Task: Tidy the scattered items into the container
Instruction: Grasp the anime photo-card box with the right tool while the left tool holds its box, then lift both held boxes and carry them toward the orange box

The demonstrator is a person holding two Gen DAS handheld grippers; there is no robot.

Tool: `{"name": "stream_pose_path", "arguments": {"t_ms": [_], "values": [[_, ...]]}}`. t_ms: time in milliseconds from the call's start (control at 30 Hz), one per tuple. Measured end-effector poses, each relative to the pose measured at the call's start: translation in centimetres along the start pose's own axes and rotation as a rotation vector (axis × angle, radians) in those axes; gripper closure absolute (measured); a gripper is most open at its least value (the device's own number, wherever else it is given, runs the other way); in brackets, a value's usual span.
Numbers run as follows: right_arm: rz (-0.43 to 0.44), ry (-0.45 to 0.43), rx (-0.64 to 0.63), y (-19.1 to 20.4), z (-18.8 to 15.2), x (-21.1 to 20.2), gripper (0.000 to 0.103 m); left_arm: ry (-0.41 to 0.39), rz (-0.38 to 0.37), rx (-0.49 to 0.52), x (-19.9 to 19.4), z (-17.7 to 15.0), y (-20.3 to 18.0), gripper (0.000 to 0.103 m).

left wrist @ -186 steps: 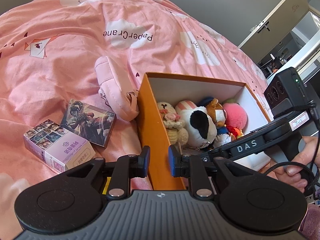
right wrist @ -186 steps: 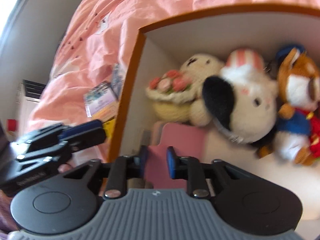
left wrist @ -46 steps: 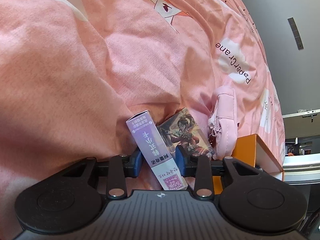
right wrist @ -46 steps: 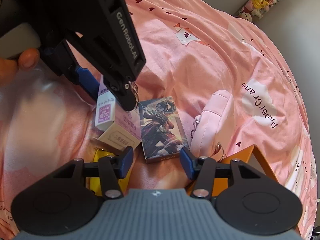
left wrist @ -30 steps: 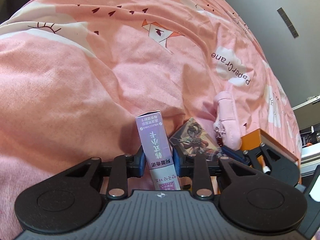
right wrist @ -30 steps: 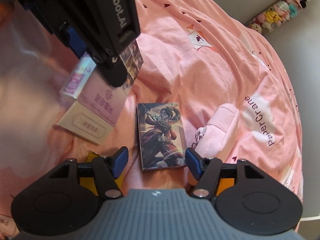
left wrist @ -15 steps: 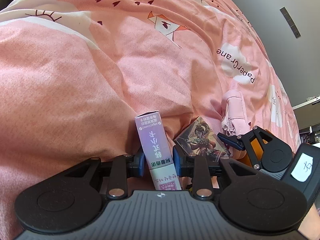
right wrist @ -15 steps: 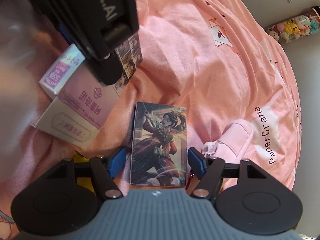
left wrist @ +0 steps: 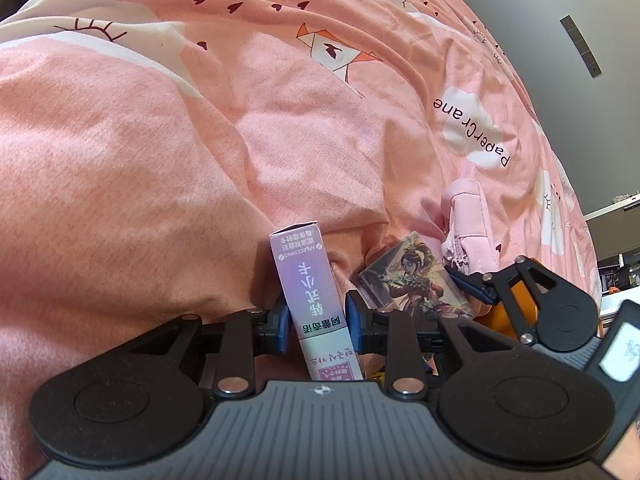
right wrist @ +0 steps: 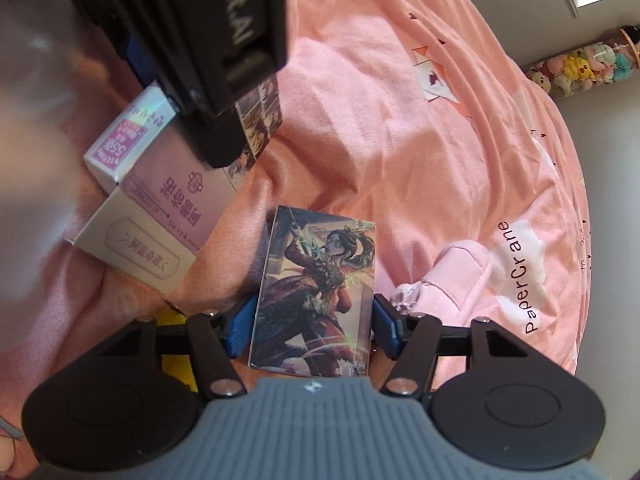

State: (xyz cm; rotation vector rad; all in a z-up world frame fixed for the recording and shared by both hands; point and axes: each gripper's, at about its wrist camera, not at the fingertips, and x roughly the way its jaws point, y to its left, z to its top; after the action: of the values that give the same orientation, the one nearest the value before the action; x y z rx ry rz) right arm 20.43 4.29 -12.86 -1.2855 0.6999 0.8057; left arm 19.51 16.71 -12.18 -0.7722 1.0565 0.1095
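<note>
My left gripper (left wrist: 316, 322) is shut on a purple-and-white card box (left wrist: 310, 300), held on edge just above the pink bedding; the box also shows in the right wrist view (right wrist: 160, 204). My right gripper (right wrist: 312, 330) is open, its blue pads on either side of an illustrated card box (right wrist: 320, 284) lying flat on the bed, close to its edges. That card box shows in the left wrist view (left wrist: 412, 280) too. A sliver of the orange container (left wrist: 516, 312) shows behind the right gripper.
A pink zip pouch (right wrist: 452, 280) lies right of the illustrated box, touching the right pad's side. Something yellow (right wrist: 176, 344) lies under the right gripper's left finger. Rumpled pink bedding (left wrist: 200, 140) is all around. The left gripper's body (right wrist: 192, 40) looms over the upper left.
My right gripper has moved down and forward so its open pads now flank the illustrated card box. My left gripper still holds the purple box, barely moved.
</note>
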Motion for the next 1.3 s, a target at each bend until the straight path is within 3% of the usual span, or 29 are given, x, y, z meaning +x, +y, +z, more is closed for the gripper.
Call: {"name": "stream_pose_path", "arguments": {"t_ms": [233, 400, 667, 800, 1133, 1300], "values": [[0.029, -0.043, 0.131, -2.4, 0.0, -1.6, 0.041, -0.001, -0.001, 0.000, 0.0, 0.0, 0.0, 0.071], [0.185, -0.070, 0.316, -4.5, -0.3, -1.8, 0.041, -0.004, -0.004, 0.005, -0.1, 0.0, 0.0, 0.071], [0.239, -0.126, 0.469, -4.1, -2.4, -4.9, 0.040, -0.030, -0.049, 0.055, -1.6, -0.9, -1.2, 0.073], [0.247, -0.166, 0.565, -3.5, -4.4, -7.3, 0.040, -0.035, -0.079, 0.101, -3.1, -1.9, -2.5, 0.074], [0.223, -0.232, 0.738, 0.9, -9.3, -12.6, 0.043, -0.005, -0.052, 0.175, -7.4, -6.4, -4.4, 0.075], [0.289, -0.223, 0.827, 3.4, -12.0, -13.6, 0.043, 0.021, -0.035, 0.222, -9.0, -9.0, -5.0, 0.075]]}}
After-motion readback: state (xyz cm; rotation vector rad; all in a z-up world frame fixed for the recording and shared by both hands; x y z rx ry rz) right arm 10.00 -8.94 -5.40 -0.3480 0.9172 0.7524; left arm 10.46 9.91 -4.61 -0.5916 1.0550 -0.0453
